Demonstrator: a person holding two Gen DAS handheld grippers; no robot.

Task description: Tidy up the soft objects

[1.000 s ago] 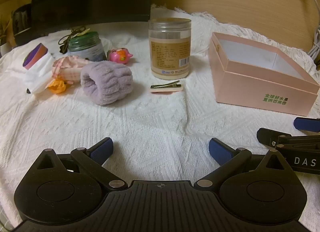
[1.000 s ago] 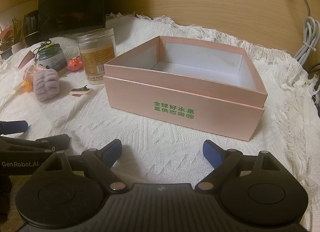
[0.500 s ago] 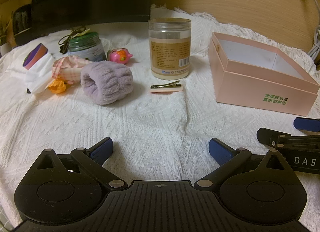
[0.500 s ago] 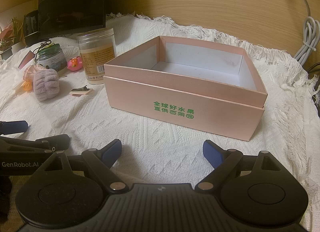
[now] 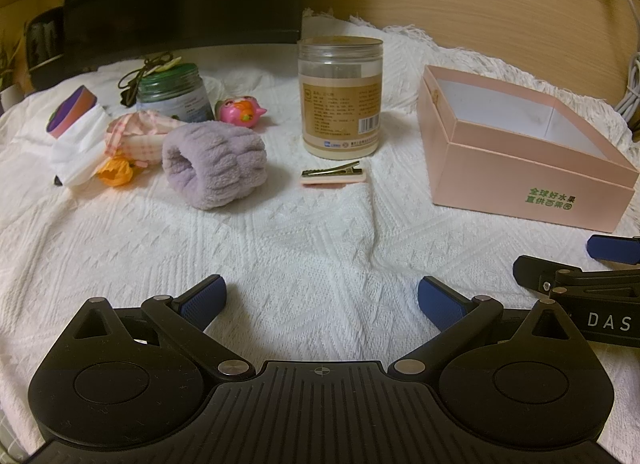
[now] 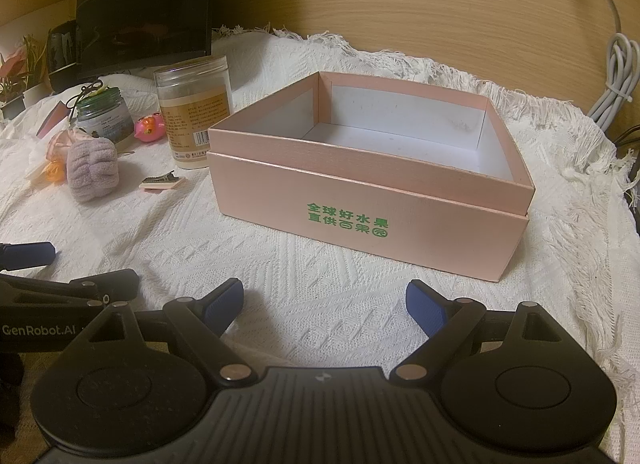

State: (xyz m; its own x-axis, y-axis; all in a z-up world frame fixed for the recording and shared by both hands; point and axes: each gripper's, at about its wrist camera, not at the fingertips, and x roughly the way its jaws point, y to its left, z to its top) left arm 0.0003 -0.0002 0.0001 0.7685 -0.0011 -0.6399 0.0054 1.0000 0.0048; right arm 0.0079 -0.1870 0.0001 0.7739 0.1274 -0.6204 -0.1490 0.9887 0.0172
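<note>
Both my left gripper (image 5: pixel 322 296) and right gripper (image 6: pixel 324 304) gape wide, holding nothing; reaching the lilac plush wristband (image 5: pixel 214 169) risks toppling the neighbouring tall clear jar (image 5: pixel 340 97).

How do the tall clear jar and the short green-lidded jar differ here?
The tall clear jar has a clear lid and a tan printed label; the short green-lidded jar is squatter, darker, with a cord bow on top. The tall one stands alone by the hair clip; the short one sits among the soft items. Both stand upright.
</note>
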